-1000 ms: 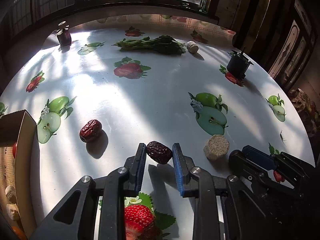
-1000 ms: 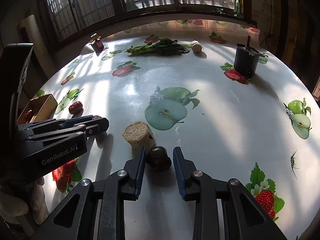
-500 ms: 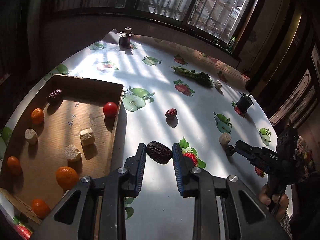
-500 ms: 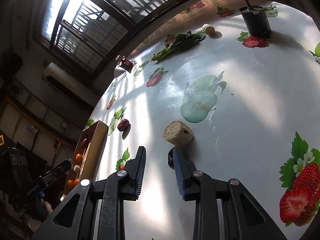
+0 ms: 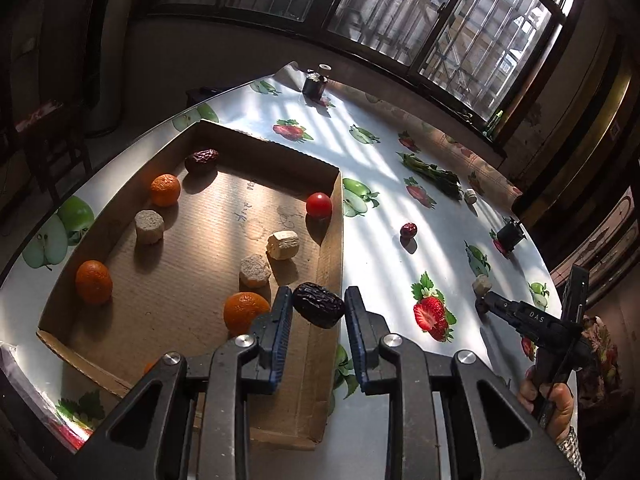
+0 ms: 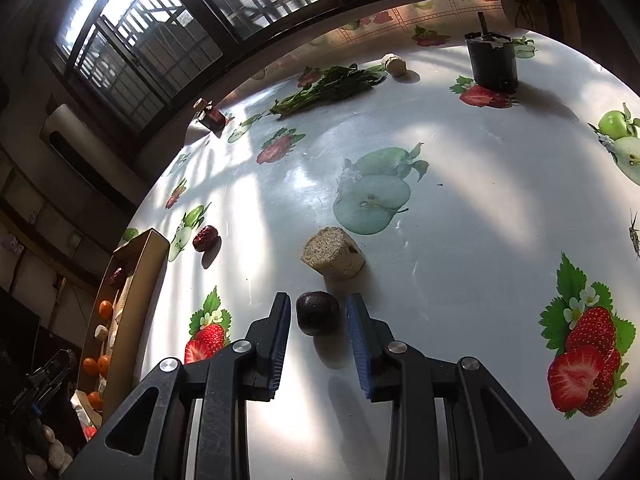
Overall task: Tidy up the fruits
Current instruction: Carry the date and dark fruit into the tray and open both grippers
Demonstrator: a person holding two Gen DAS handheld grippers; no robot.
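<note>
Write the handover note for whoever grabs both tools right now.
Left tool: shut on a dark date, held over the near right wall of the cardboard box.
Right tool: open, fingers either side of a dark round fruit on the table; not gripped yet.
Done: box holds oranges, a tomato, a date and pale chunks.
Left: drop the held date, grab the round fruit, then the red date, the chunk and the far piece.

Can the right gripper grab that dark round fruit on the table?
Probably yes. The right gripper has open jaws on either side of the dark round fruit, nothing between them; the tan block sits just beyond.
</note>
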